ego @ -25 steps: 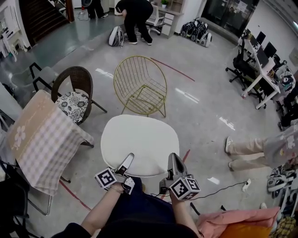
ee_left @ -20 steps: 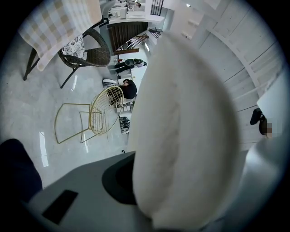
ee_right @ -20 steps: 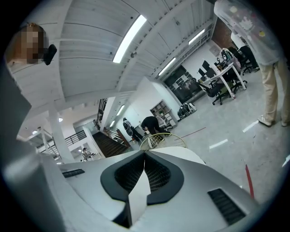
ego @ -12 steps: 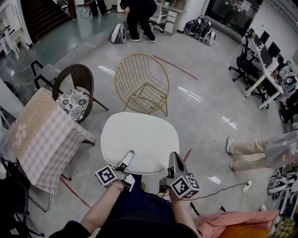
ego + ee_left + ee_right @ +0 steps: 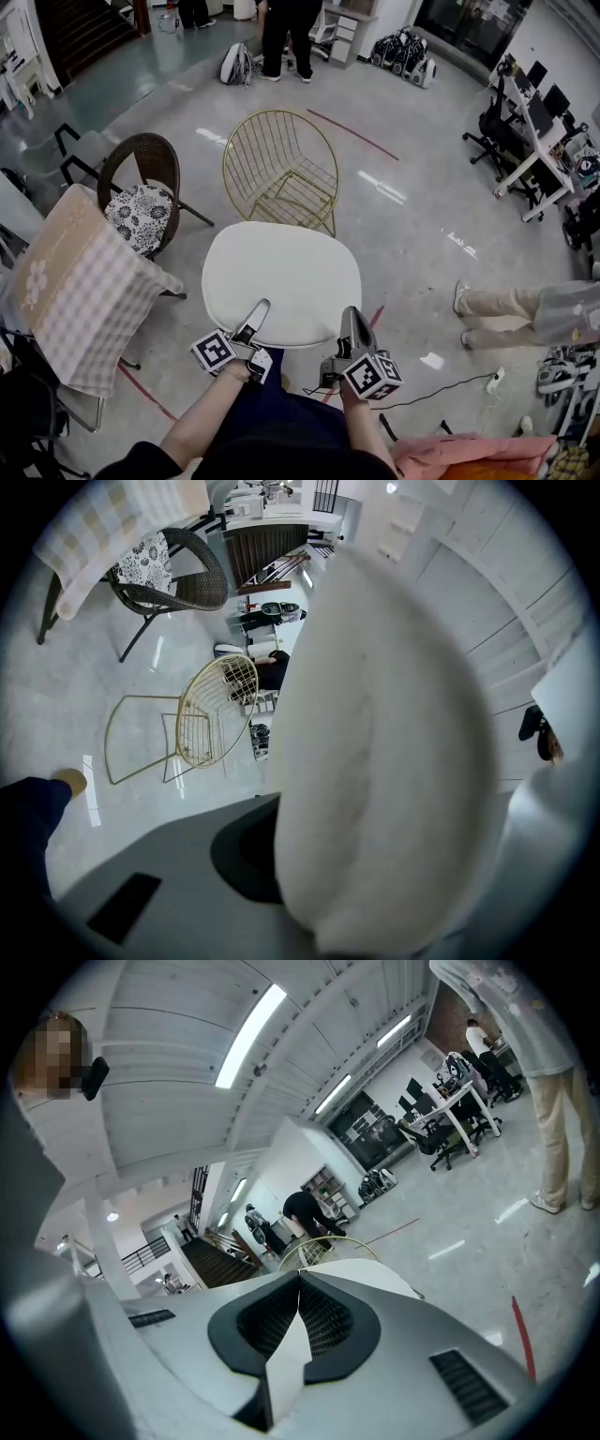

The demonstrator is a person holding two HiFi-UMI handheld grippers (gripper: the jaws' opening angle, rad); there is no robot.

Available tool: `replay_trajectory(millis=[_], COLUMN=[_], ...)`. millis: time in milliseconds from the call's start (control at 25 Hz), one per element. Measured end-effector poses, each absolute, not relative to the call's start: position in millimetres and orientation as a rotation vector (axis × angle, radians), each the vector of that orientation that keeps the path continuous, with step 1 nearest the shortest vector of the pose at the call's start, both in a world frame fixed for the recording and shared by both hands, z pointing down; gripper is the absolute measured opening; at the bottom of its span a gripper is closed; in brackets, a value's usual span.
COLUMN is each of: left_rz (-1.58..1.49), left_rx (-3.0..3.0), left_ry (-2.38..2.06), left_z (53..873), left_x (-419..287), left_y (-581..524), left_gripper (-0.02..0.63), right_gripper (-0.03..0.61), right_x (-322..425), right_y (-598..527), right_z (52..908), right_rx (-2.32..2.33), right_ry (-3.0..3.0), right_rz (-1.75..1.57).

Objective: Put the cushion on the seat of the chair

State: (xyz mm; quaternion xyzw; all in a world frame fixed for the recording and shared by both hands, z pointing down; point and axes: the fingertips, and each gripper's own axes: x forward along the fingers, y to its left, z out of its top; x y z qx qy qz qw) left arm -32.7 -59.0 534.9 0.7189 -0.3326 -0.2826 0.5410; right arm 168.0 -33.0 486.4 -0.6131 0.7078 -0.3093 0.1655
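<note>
I hold a round white cushion [image 5: 281, 279] flat in front of me, its near edge in both grippers. My left gripper [image 5: 259, 309] is shut on the near left rim, and the cushion [image 5: 394, 733] fills most of the left gripper view. My right gripper [image 5: 349, 321] is shut on the near right rim; in the right gripper view a thin white fold [image 5: 284, 1358] sits pinched between its jaws. The gold wire chair [image 5: 278, 172] stands just beyond the cushion, its seat bare. The cushion's far edge overlaps the chair's front legs in the head view.
A brown wicker chair [image 5: 142, 178] with a floral pad stands to the left, next to a seat draped in checked cloth [image 5: 80, 281]. A person's legs [image 5: 511, 314] are at the right. More people stand at the back [image 5: 291, 28]. Desks [image 5: 530, 122] line the right wall.
Both grippers have carried the cushion forward toward the gold chair; its far edge now covers the chair's front legs. The grips are unchanged.
</note>
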Motion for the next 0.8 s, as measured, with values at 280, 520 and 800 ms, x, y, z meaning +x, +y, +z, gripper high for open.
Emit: replay_trajectory(millis=[280, 520, 800], left_rz=[-0.668, -0.668, -0.716], left_rx=[1.639, 1.636, 1.626], left_ry=[-0.845, -0.857, -0.883], left_z=[548.0, 549.7, 548.2], left_x=[-28.3, -28.7, -34.7], left_y=[-116.2, -170.9, -239.3], left_gripper=[0.063, 0.063, 0.063], right_gripper=[0.015, 0.015, 0.015], right_x=[174.6, 179.5, 180.5], right_y=[-90.2, -145.6, -215.2], right_z=[486.2, 486.6, 487.5], right_rx=[-1.743, -1.749, -1.746], right_ry=[2.024, 2.012, 2.006], right_rz=[-0.907, -0.937, -0.971])
